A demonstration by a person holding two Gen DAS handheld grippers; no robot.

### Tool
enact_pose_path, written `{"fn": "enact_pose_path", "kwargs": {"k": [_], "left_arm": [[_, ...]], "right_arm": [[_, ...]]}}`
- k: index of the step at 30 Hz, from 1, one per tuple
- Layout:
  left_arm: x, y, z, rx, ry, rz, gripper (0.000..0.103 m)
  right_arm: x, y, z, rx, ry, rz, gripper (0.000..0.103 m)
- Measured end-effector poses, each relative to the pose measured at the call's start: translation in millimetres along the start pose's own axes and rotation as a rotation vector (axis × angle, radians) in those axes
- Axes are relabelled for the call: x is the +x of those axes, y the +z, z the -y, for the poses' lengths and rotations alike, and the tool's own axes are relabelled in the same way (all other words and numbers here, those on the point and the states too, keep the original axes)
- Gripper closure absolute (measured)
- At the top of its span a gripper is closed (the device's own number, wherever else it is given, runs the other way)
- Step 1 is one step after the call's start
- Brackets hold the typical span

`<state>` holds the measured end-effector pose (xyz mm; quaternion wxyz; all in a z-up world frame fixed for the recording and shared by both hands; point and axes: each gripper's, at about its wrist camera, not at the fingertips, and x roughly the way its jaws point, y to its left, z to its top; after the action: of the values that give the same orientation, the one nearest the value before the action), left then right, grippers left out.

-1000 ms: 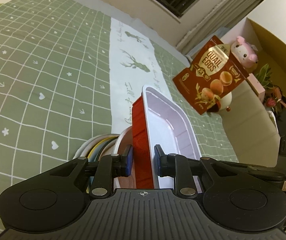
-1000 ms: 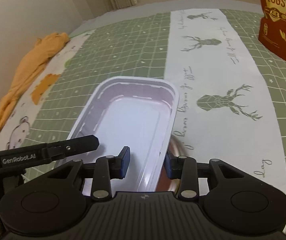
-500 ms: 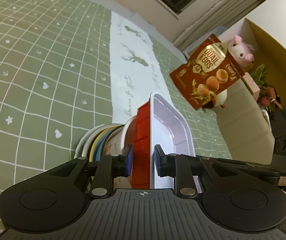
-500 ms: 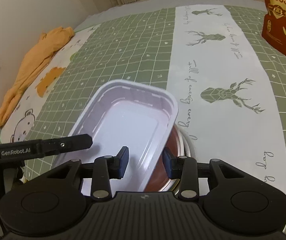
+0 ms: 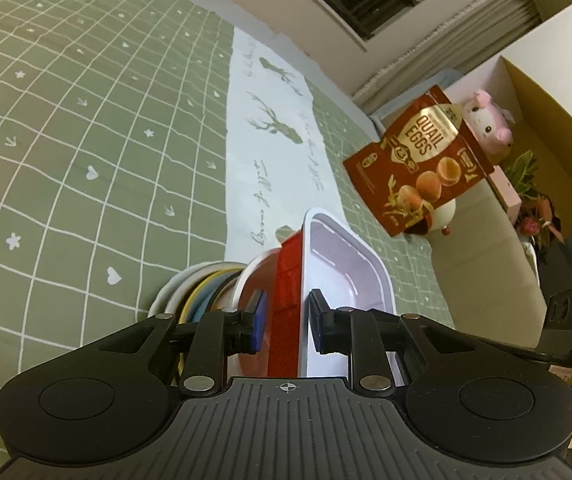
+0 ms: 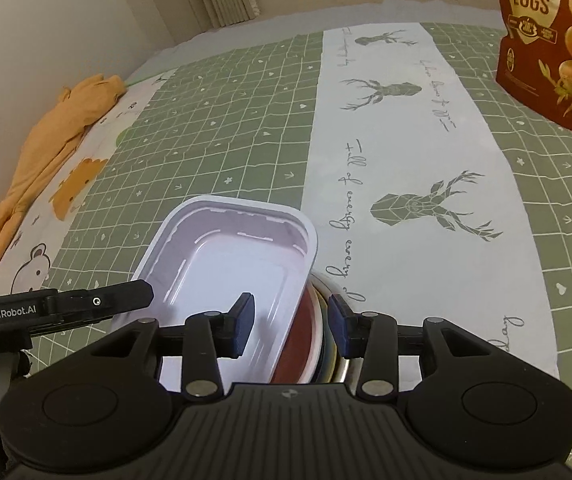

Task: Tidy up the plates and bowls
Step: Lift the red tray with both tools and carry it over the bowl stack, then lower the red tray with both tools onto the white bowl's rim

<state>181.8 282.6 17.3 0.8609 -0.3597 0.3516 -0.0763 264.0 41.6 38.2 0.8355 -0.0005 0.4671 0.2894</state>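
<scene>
Red-walled, white-lined rectangular container (image 5: 286, 300) sits tilted on a stack of plates and bowls (image 5: 201, 292) on the green checked tabletop (image 5: 65, 160). Left hand-held gripper (image 5: 283, 326) pinches its wall; right hand-held gripper (image 6: 290, 326) is opening, pads seemingly clear of the rim.

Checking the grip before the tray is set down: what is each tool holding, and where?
The left tool pinches the tray by its near side wall. The right tool is opening around the tray's other wall and grips nothing.
</scene>
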Motion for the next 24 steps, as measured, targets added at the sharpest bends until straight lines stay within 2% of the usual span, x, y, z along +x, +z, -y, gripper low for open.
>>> {"fn": "enact_pose_path", "kwargs": {"k": [12, 19, 24], "left_arm": [[12.5, 6.1, -3.6, -0.021, 0.002, -0.006, 0.078], [17.1, 11.0, -17.0, -0.07, 0.015, -0.001, 0.079], [10.1, 8.6, -10.3, -0.042, 0.021, 0.015, 0.079]], "right_arm": [[23.7, 22.7, -20.0, -0.061, -0.029, 0.043, 0.063], [37.3, 26.2, -18.9, -0.057, -0.039, 0.033, 0.063], [34.3, 22.6, -17.8, -0.063, -0.035, 0.037, 0.063]]}}
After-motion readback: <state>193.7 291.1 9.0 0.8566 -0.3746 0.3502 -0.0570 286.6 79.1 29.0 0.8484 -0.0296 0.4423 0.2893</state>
